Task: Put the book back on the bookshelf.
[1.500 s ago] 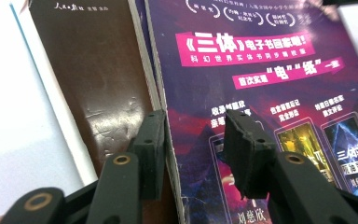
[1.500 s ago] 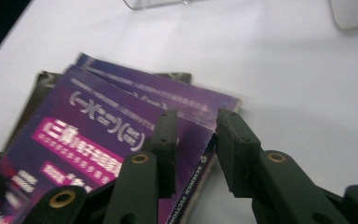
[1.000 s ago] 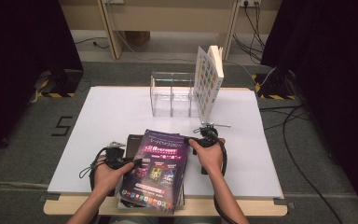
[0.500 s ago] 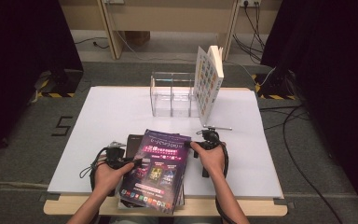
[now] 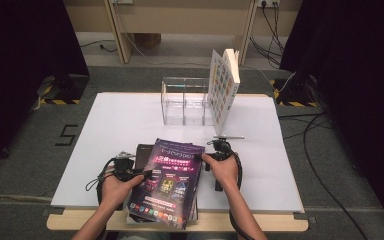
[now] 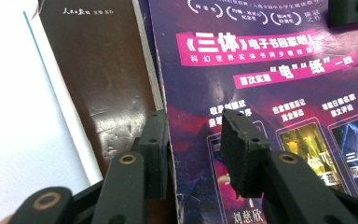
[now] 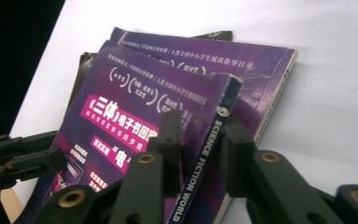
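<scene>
- The purple magazine (image 5: 167,182) lies on top of a small stack at the near edge of the white table (image 5: 115,125), tipped up a little on its right side.
- Under it you have a second purple magazine (image 7: 261,70) and a brown book (image 6: 105,79), both lying flat.
- Your left gripper (image 5: 125,172) sits at the magazine's left edge; in the left gripper view its jaws straddle that edge, one over the brown book and one over the cover, at a middling gap, and I cannot tell whether they press on it.
- Your right gripper (image 5: 219,150) is at the magazine's right edge; its jaws have just been closing, with the spine marked "SCIENCE FICTION WORLD" between them, and the pads now look to be on it.
- Farther back stands a clear rack (image 5: 185,100), with a white book (image 5: 223,87) upright at its right end.
</scene>
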Available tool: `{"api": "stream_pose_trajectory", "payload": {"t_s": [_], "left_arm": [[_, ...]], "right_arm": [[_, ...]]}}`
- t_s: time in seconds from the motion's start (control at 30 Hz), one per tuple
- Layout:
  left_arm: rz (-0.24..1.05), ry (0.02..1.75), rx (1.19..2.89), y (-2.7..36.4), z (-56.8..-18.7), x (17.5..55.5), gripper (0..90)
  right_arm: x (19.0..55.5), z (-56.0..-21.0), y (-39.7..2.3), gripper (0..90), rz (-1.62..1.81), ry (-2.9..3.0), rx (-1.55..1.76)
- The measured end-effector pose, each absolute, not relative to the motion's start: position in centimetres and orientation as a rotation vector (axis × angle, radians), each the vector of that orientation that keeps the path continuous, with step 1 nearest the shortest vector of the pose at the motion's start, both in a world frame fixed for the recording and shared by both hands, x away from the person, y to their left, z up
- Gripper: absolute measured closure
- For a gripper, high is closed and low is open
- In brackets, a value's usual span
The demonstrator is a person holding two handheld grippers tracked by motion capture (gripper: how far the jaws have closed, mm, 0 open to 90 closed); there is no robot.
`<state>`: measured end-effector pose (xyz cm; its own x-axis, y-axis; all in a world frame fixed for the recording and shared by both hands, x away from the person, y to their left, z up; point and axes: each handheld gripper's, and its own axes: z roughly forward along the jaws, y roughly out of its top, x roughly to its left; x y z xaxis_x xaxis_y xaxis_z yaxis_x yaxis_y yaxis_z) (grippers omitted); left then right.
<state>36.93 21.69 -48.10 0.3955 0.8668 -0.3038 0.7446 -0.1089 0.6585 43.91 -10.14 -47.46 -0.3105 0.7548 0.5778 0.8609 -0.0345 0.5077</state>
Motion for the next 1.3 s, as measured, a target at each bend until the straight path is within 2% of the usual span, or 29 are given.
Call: {"api": "stream_pose_trajectory", "payload": {"t_s": [0.3, 0.43, 0.77, 1.3], "left_arm": [[0.179, 1.372, 1.825, 22.4, -48.2, 36.7, 59.2], [0.219, 1.348, 1.779, 23.2, -47.7, 36.0, 57.6], [0.253, 1.327, 1.716, 24.4, -47.9, 34.8, 56.3], [0.252, 1.305, 1.721, 24.0, -48.9, 34.5, 55.8]], "right_arm": [[43.6, -46.3, -10.2, 80.6, -1.365, -1.991, -1.750], [43.4, -45.3, -10.2, 82.6, -1.443, -1.969, -1.742], [42.8, -41.5, -10.4, 84.6, -1.599, -2.033, -1.748], [42.3, -35.6, -11.9, 84.8, -1.855, -2.186, -1.821]]}}
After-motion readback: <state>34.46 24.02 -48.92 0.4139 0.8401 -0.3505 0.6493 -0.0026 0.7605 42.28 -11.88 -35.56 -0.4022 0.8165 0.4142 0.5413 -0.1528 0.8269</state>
